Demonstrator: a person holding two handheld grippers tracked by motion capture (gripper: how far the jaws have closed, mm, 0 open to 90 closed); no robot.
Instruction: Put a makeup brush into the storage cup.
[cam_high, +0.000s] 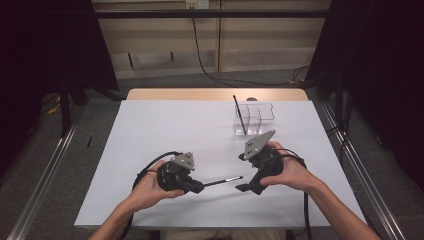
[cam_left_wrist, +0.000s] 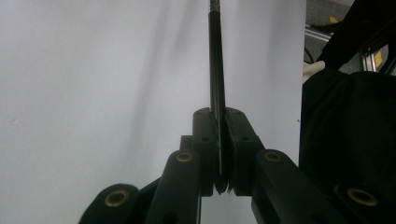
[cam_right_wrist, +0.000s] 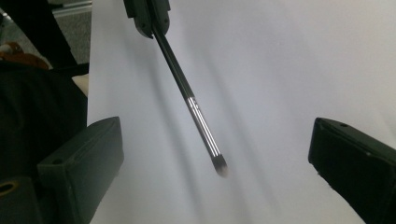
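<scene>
the left gripper (cam_high: 200, 187) was clamped on a slim black makeup brush with a shiny metal ferrule and a small dark bristle tip (cam_high: 222, 181), holding it by the tail of the handle just above the white matte counter (cam_high: 165, 125). the brush's long axis ran out from that gripper toward the right gripper (cam_high: 243, 186), nearly level, and its bristle tip ended just short of it — tip first, pointing into the gap. in the left gripper view the handle (cam_left_wrist: 216, 70) sat pinched between the two flat black pads, straight and thin, running away up the frame.

the right gripper stood wide, holding nothing; in the right gripper view its two blocky jaws flanked the brush (cam_right_wrist: 196, 112), the soft tip hanging between them but touching neither. so the right hand (cam_high: 292, 170) was plainly the nearer one to take the ferrule end, and any handover, in my judgement, turned on closing across the shaft — not along it.

beyond the right gripper, further up the counter, stood a clear plastic organiser with several square compartments (cam_high: 260, 117); a second thin dark brush (cam_high: 238, 114) leaned upright in the compartment at its left end. the handle looked hard and glossy, likely to slip if gripped lightly.
</scene>
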